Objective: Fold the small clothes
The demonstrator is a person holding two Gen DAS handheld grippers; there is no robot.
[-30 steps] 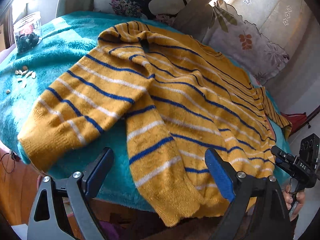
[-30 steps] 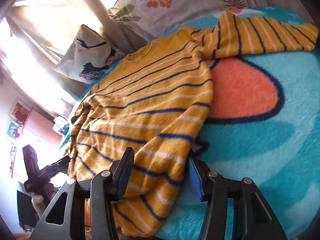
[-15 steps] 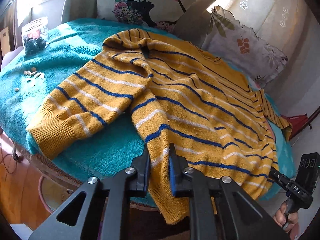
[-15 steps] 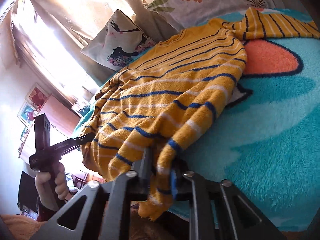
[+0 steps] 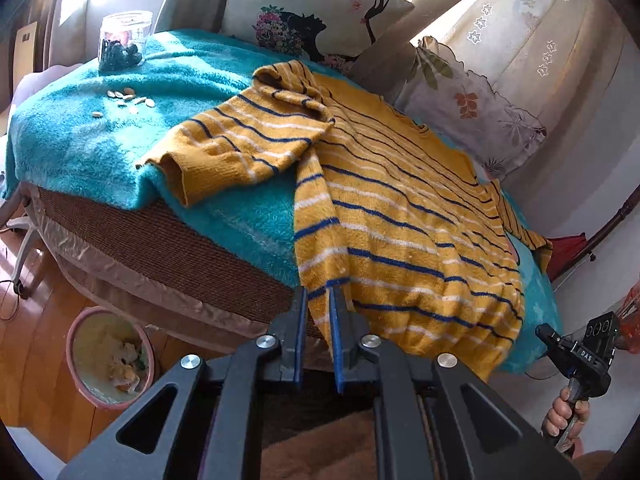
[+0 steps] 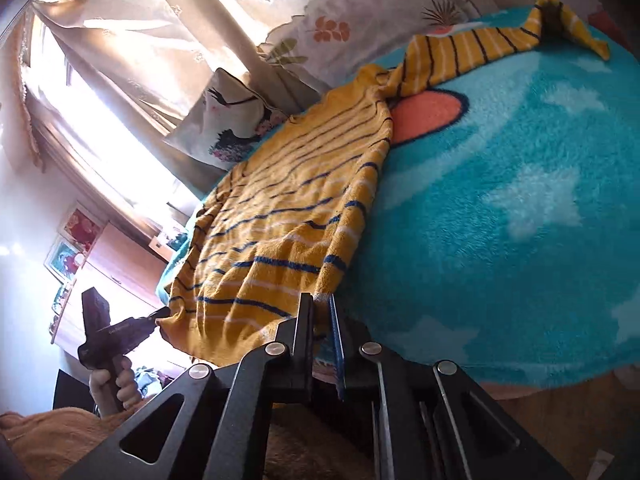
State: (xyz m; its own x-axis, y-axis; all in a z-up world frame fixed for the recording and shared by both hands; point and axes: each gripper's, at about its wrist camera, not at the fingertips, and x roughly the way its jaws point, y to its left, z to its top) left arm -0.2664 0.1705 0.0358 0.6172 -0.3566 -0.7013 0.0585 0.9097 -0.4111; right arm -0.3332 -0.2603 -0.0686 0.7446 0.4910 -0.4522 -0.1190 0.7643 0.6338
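Observation:
A yellow sweater (image 5: 400,208) with blue and white stripes lies on a teal blanket (image 5: 100,136); it also shows in the right wrist view (image 6: 288,216). My left gripper (image 5: 318,304) is shut on the sweater's hem at its left corner. My right gripper (image 6: 320,308) is shut on the hem at the other corner. Both hold the hem off the near edge of the bed. One sleeve (image 5: 240,148) lies folded on the left, the other sleeve (image 6: 492,48) stretches to the far right.
A glass jar (image 5: 124,40) and several small shells (image 5: 128,98) sit on the blanket's far left. Pillows (image 5: 320,12) lean at the back. A pink bin (image 5: 108,364) stands on the wooden floor below the bed's edge.
Both grippers closed on the sweater's hem, then pulled it back over the bed's near edge. The sweater slid toward me and the left sleeve bunched up.

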